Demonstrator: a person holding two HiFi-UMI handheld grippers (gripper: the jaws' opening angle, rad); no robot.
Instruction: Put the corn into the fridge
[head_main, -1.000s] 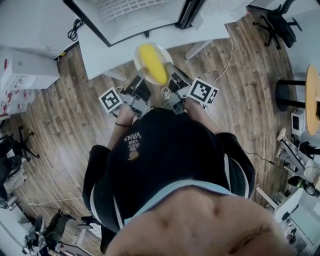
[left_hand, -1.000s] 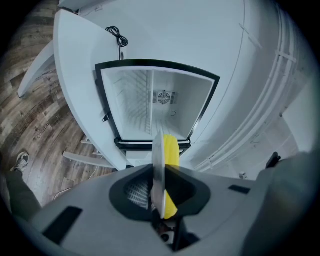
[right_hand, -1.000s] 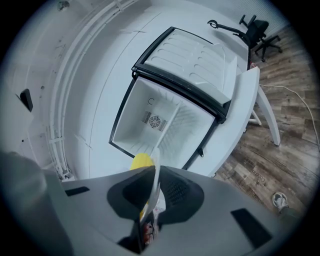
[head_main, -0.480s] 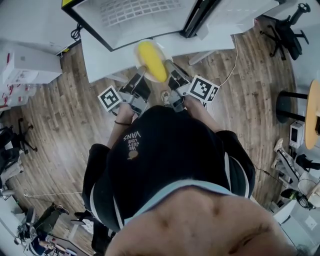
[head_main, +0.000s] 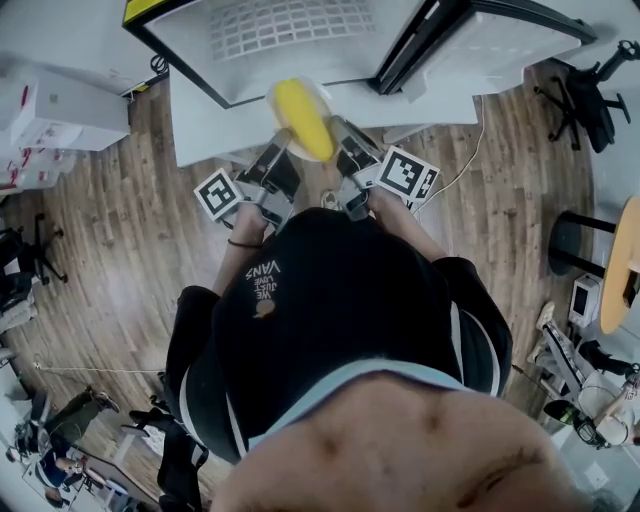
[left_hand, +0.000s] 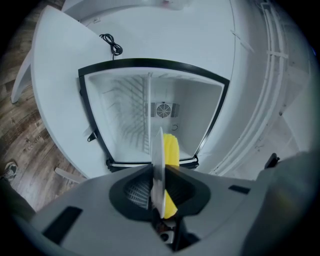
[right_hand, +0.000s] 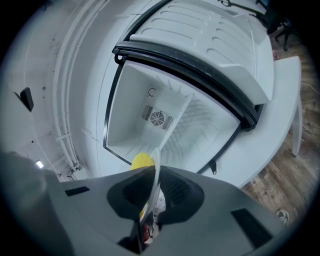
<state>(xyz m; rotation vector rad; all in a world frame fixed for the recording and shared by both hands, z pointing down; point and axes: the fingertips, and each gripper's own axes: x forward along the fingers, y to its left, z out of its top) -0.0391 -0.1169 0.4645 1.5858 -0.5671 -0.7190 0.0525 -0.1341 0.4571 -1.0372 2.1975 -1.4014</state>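
Observation:
A yellow corn cob (head_main: 303, 118) lies on a white plate (head_main: 273, 101) carried in front of the person. My left gripper (head_main: 281, 143) is shut on the plate's left rim and my right gripper (head_main: 337, 129) is shut on its right rim. In the left gripper view the plate (left_hand: 157, 160) stands edge-on between the jaws of that gripper (left_hand: 157, 186), with the corn (left_hand: 172, 150) to its right. In the right gripper view the plate's rim (right_hand: 155, 170) is pinched in the gripper (right_hand: 150, 194), and the corn (right_hand: 142, 160) shows to its left. The open white fridge (left_hand: 150, 110) is straight ahead.
The fridge (head_main: 290, 30) sits on a white table (head_main: 200, 130), its door (right_hand: 210, 35) swung open to the right. A black cable (left_hand: 111, 44) lies on the tabletop. Office chairs (head_main: 590, 95), a round wooden table (head_main: 615, 265) and white boxes (head_main: 60, 120) stand around on the wooden floor.
Both grippers have carried the plate and corn forward toward the fridge, whose open front now fills more of the head view's top.

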